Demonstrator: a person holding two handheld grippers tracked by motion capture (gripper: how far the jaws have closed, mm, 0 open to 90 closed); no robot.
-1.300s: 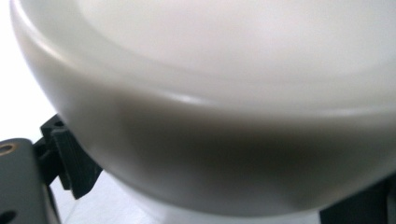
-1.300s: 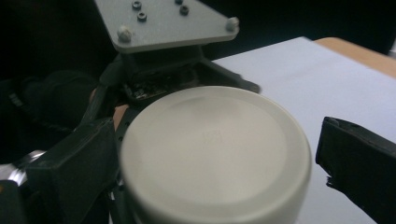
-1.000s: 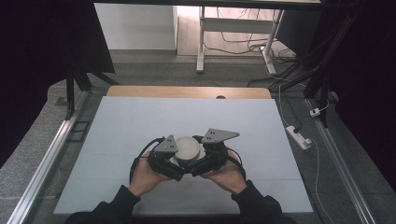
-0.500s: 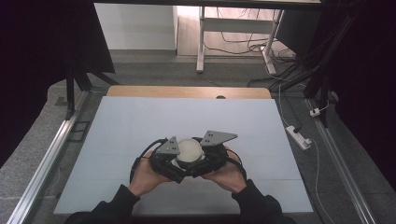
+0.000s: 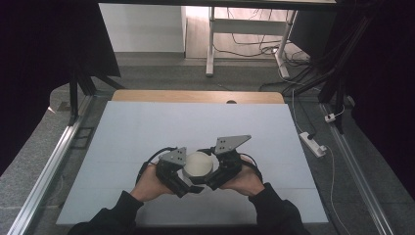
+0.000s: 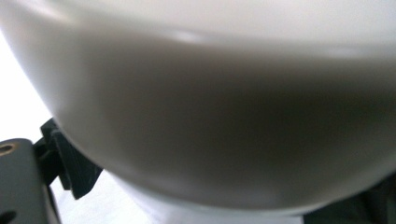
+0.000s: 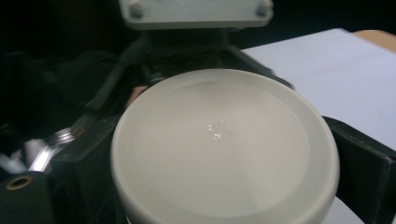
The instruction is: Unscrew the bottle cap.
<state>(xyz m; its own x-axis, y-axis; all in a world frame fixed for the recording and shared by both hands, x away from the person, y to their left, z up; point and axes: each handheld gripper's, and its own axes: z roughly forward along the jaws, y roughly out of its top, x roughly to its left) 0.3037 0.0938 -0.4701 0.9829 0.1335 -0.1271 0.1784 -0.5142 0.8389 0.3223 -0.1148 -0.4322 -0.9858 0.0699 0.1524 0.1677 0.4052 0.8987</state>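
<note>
Both tools are meeting on a round white lid (image 5: 198,165) in the lower middle of the high view, over the pale surface (image 5: 147,127). The left tool (image 5: 182,177) and right tool (image 5: 211,177) are crowding it from either side, so the body under the lid is staying hidden there. Left gripper view is sitting so close that the white container is blurring across most of the frame; can't tell how far that tool's jaws are standing apart. Right gripper view is showing the lid top (image 7: 224,149) with the black jaws lying against its left and right rim, apparently clamping it. A small clear square mark is sitting mid-lid; no readable writing.
</note>
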